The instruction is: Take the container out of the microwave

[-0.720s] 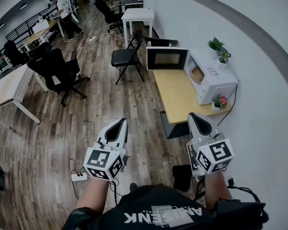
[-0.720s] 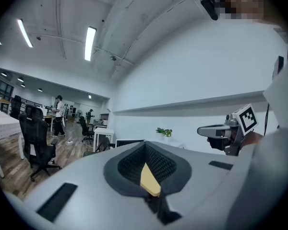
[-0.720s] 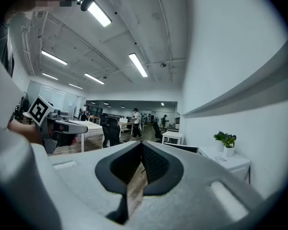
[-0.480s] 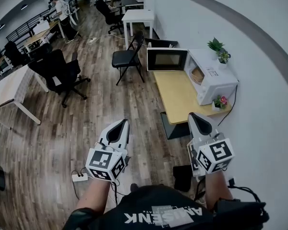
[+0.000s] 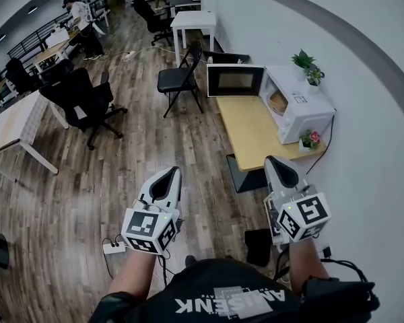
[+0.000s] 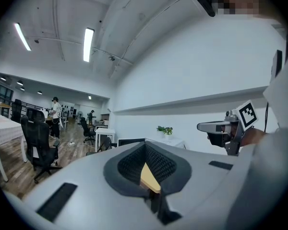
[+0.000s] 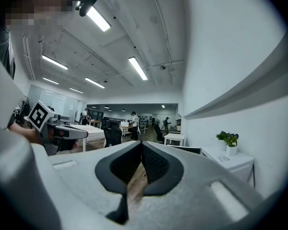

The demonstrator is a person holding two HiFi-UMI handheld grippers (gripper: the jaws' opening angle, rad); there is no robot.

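Note:
The white microwave [image 5: 301, 112] stands at the far end of a yellow wooden table [image 5: 252, 138], with its door [image 5: 236, 81] swung open to the left. Inside its cavity I can just make out a tan container [image 5: 277, 103]. My left gripper [image 5: 172, 172] and right gripper [image 5: 272, 161] are held side by side and level over the wooden floor, well short of the table. Both have their jaws together with nothing between them. From the left gripper [image 6: 145, 145] view, the right gripper [image 6: 222, 126] shows at the right. The microwave [image 7: 234, 163] sits low right in the right gripper [image 7: 141, 144] view.
Potted plants stand on top of the microwave [image 5: 308, 68] and beside it on the table [image 5: 308, 140]. A black folding chair [image 5: 180, 79] stands left of the open door, and a black office chair [image 5: 83, 99] further left. A power strip [image 5: 110, 248] lies on the floor.

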